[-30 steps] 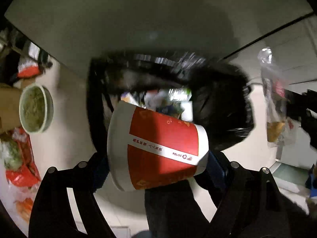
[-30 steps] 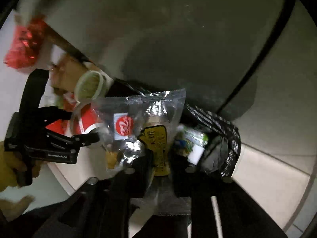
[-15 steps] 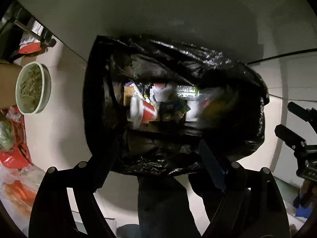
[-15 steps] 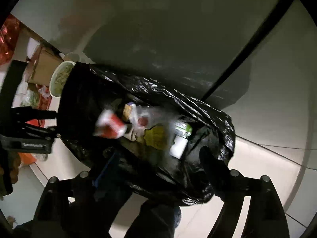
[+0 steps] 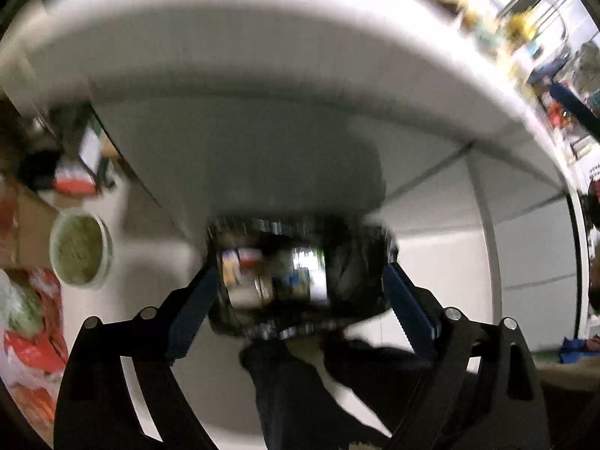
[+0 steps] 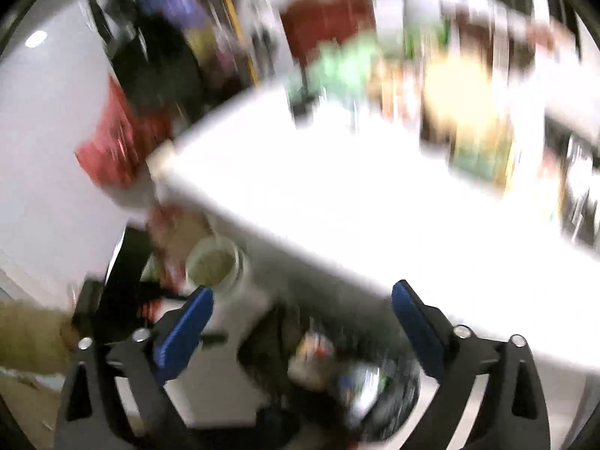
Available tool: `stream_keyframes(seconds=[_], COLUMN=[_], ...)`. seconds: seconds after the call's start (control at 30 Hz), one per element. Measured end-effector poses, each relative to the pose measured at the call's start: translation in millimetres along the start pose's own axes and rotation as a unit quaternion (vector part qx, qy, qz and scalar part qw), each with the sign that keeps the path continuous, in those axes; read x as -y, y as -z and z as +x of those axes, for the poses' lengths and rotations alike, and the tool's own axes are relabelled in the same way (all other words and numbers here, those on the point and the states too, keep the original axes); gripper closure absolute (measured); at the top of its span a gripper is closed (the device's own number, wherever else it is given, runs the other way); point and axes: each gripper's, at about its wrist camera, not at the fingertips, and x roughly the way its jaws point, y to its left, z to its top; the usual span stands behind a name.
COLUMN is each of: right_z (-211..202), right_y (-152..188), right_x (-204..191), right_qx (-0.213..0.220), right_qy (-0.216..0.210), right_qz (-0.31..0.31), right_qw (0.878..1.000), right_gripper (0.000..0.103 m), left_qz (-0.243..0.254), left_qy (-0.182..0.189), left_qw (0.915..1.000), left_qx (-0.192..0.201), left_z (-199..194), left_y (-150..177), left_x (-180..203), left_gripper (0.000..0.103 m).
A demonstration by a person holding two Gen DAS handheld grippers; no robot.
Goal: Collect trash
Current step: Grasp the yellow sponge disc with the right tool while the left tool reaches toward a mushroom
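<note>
Both claws stand spread wide with nothing between their blue pads. Left claw (image 5: 298,292) has just been opening further, its fingers framing the black trash bag (image 5: 352,273) on the floor below, where blurred wrappers show in the bag's mouth. Right claw (image 6: 302,313) has likewise just been opening; below it lies the same bag, beside a white surface (image 6: 375,206).

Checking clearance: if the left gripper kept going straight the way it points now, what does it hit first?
Probably the black trash bag: the open left gripper frames its mouth. Blurred, depth unclear.
</note>
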Motion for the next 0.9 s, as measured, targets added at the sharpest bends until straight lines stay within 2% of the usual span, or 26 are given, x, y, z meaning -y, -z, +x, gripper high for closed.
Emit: stream_keyframes(seconds=[0.1,0.2,0.23,0.33,0.4,0.5,0.67,0.73,0.77,0.8,0.83,0.87,0.9], right_z=[0.3,17.6,28.0,53.7,75.9,96.7,120.8,114.3,108.2,98.9,93.1,80.5,70.5], right_y=[-44.9,-76.2,-88.5,-106.0,-110.9,-109.7,-109.8,-109.9,-110.4,-110.0,-110.4,-109.5,-109.1], right_x=[22.0,52.2,69.6,103.0,119.8,130.4,137.1,140.7,141.3,142.1,142.3,142.7,142.7], right_qx=[0.055,0.074,0.075,0.064,0.037,0.011,-0.025,-0.02,-0.013,-0.003,0.002,0.01,0.018], right_qy=[0.058,0.1,0.105,0.119,0.127,0.123,0.147,0.134,0.121,0.109,0.101,0.09,0.081], right_qz=[-0.003,0.035,0.065,0.109,0.13,0.153,0.144,0.148,0.155,0.16,0.161,0.165,0.169], right_qw=[0.997,0.992,0.99,0.985,0.983,0.98,0.978,0.98,0.98,0.981,0.982,0.982,0.982], right_gripper=[0.005,0.005,0.005,0.005,0.005,0.005,0.005,0.025,0.027,0.033,0.048,0.051,0.061], left_qz=[-0.007,-0.018,-0.019,-0.022,-0.02,-0.022,-0.036,-0.034,-0.031,-0.026,-0.02,-0.014,-0.004], left_qy=[-0.016,-0.011,-0.012,-0.006,-0.004,-0.006,-0.007,-0.006,-0.004,-0.001,0.003,0.006,0.013], left_qw=[0.9981,0.9953,0.9948,0.994,0.9938,0.9942,0.9949,0.9948,0.9947,0.9944,0.994,0.9938,0.9935], left_qx=[0.059,0.094,0.099,0.107,0.109,0.105,0.093,0.095,0.098,0.103,0.107,0.11,0.113], left_z=[-35.6,-51.2,-52.9,-57.4,-63.3,-67.3,-63.0,-62.5,-62.8,-63.6,-63.6,-63.1,-61.5], left_y=[-20.6,-34.2,-36.7,-43.2,-41.1,-36.6,-35.2,-40.0,-42.9,-49.0,-54.7,-59.6,-70.4], left_x=[7.0,13.3,14.5,19.3,18.8,15.5,11.3,12.6,14.0,17.7,21.6,25.4,33.4], left_gripper=[0.016,0.016,0.016,0.016,0.016,0.016,0.016,0.016,0.016,0.016,0.016,0.016,0.016])
